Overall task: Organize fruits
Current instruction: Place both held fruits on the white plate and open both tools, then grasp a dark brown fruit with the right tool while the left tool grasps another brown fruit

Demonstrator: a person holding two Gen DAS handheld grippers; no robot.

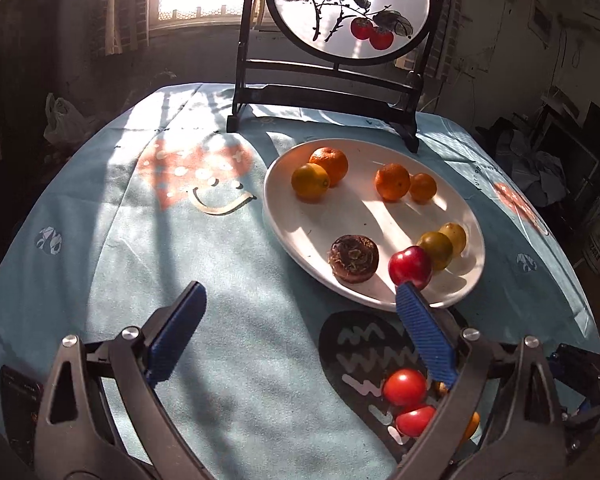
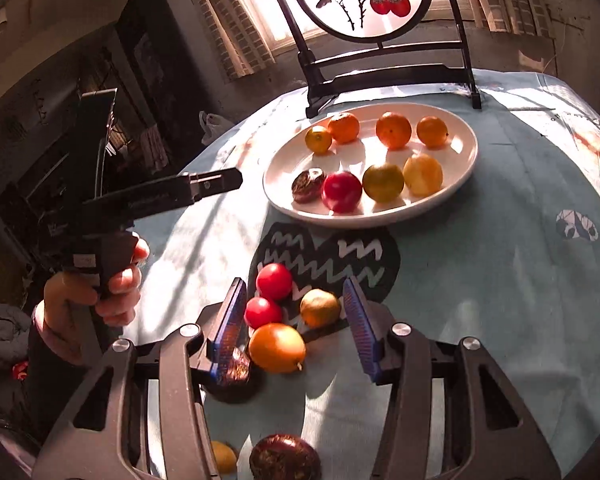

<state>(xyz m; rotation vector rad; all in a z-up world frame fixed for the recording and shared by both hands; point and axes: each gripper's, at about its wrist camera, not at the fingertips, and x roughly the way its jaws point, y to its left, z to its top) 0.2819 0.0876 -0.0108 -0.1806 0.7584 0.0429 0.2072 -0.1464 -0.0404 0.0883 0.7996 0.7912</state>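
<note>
Fruits are being sorted by kind in rows on the white plate (image 2: 466, 160), far on the bench (image 2: 500, 280); loose fruits (image 2: 277, 347) are being straddled by the wide-open right hand-held gripper (image 2: 296, 320), while the left hand-held gripper (image 1: 300, 308) is being held wide and empty.

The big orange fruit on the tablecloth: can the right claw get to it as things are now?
Probably yes. The right claw is open, and the big orange fruit lies between its fingers. Two red fruits and a yellowish fruit lie just beyond it, so closing might nudge them.
</note>
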